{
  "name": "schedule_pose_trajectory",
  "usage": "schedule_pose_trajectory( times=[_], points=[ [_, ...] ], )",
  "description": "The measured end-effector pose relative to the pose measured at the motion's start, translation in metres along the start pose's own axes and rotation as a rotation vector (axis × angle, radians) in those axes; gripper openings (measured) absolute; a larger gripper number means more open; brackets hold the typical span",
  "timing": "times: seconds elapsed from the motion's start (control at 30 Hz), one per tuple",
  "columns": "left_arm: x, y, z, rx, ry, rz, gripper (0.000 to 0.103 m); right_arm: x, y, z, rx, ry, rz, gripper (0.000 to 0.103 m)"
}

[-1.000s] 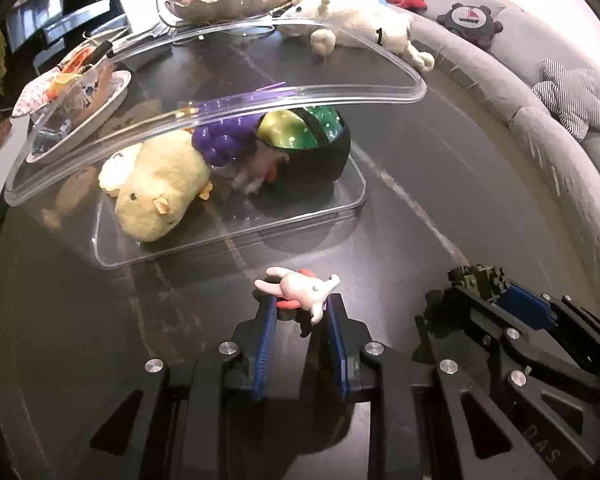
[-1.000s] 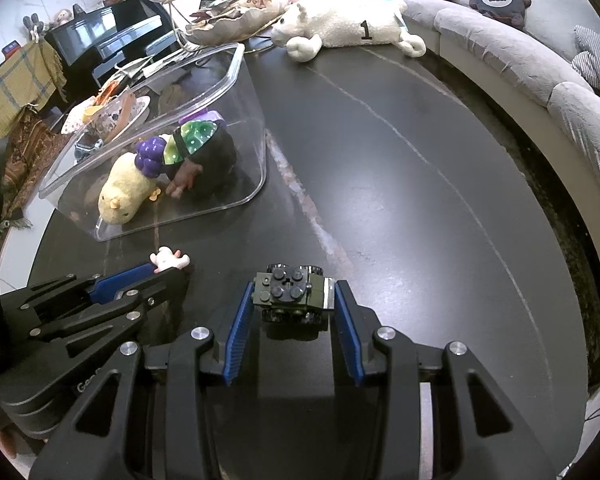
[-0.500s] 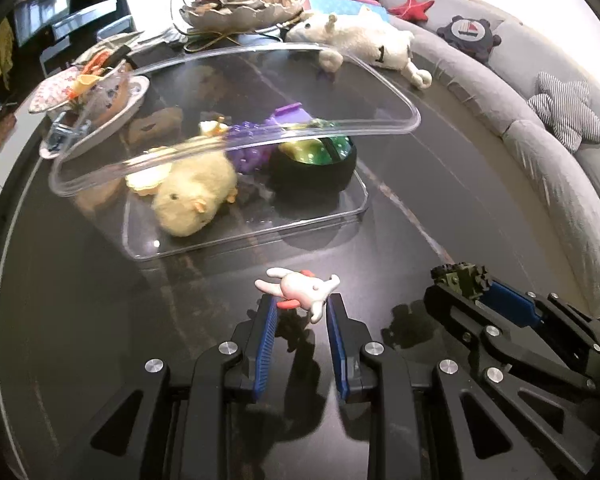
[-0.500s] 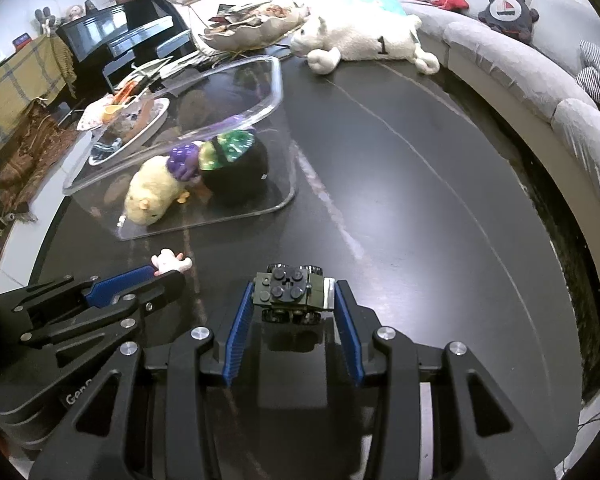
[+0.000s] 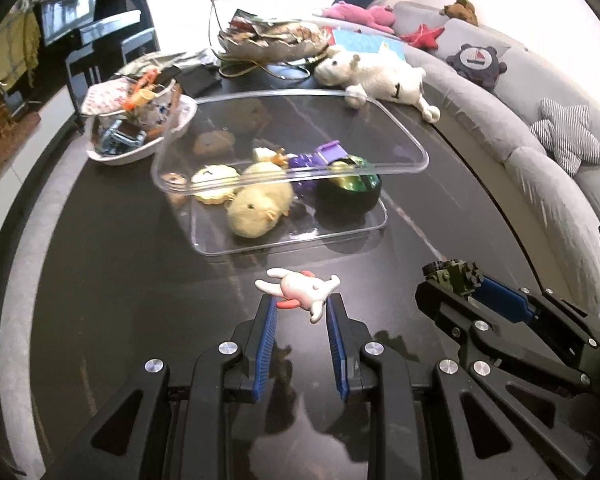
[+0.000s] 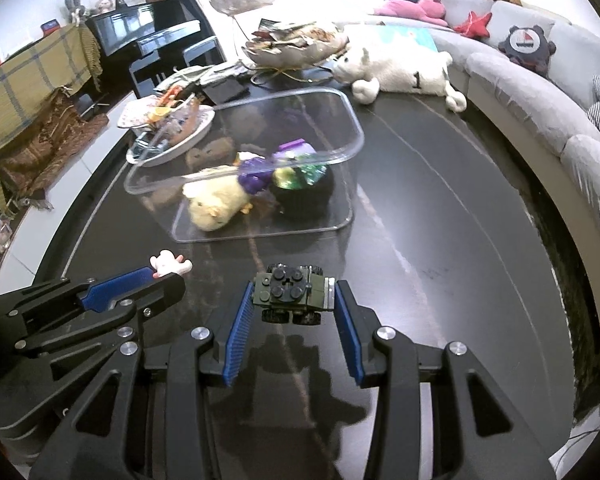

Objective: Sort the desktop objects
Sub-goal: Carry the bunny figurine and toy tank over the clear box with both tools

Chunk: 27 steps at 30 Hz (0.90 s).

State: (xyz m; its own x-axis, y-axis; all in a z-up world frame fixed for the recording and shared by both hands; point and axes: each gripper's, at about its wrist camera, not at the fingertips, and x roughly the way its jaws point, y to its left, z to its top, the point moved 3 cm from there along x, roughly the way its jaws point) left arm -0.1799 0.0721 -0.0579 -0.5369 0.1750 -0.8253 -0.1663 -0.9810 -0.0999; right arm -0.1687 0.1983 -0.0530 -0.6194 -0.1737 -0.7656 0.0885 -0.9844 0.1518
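lift confirmed — left gripper [image 5: 299,307] clamped on rabbit figure [image 5: 300,288], right gripper [image 6: 291,297] on brick truck [image 6: 291,294], both now higher and nearing the clear bin [image 5: 404,142].

A black numeral "1" is printed on the flank of the white plush animal [image 6: 400,70] that lies on the table [image 6: 440,216]; it is read clearly in the right wrist view and only as a small dark mark in the left wrist view. A sailboat emblem, without legible lettering, is borne by the dark round cushion [image 6: 526,46] on the sofa. No other text can be read.
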Motion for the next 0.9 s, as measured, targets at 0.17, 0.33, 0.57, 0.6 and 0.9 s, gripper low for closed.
schedule_pose_trajectory(
  times=[0.17, 0.33, 0.57, 0.6, 0.9],
  points=[
    [-0.021, 0.005, -0.002, -0.005, -0.034, 0.010, 0.023, -0.017, 0.014, 0.002, -0.022, -0.027, 0.006, 0.038],
    [-0.042, 0.008, -0.003, -0.005, -0.063, 0.017, 0.023, -0.034, 0.023, 0.004, -0.035, -0.054, 0.011, 0.038],
    [-0.069, 0.009, 0.004, -0.005, -0.105, 0.019, 0.022, -0.060, 0.034, 0.012, -0.052, -0.106, 0.016, 0.038],
    [-0.072, 0.009, 0.005, -0.004, -0.112, 0.018, 0.022, -0.063, 0.035, 0.014, -0.054, -0.112, 0.016, 0.038],
    [-0.091, 0.009, 0.025, 0.012, -0.159, 0.034, 0.022, -0.079, 0.042, 0.035, -0.070, -0.155, 0.018, 0.038]
  ],
)
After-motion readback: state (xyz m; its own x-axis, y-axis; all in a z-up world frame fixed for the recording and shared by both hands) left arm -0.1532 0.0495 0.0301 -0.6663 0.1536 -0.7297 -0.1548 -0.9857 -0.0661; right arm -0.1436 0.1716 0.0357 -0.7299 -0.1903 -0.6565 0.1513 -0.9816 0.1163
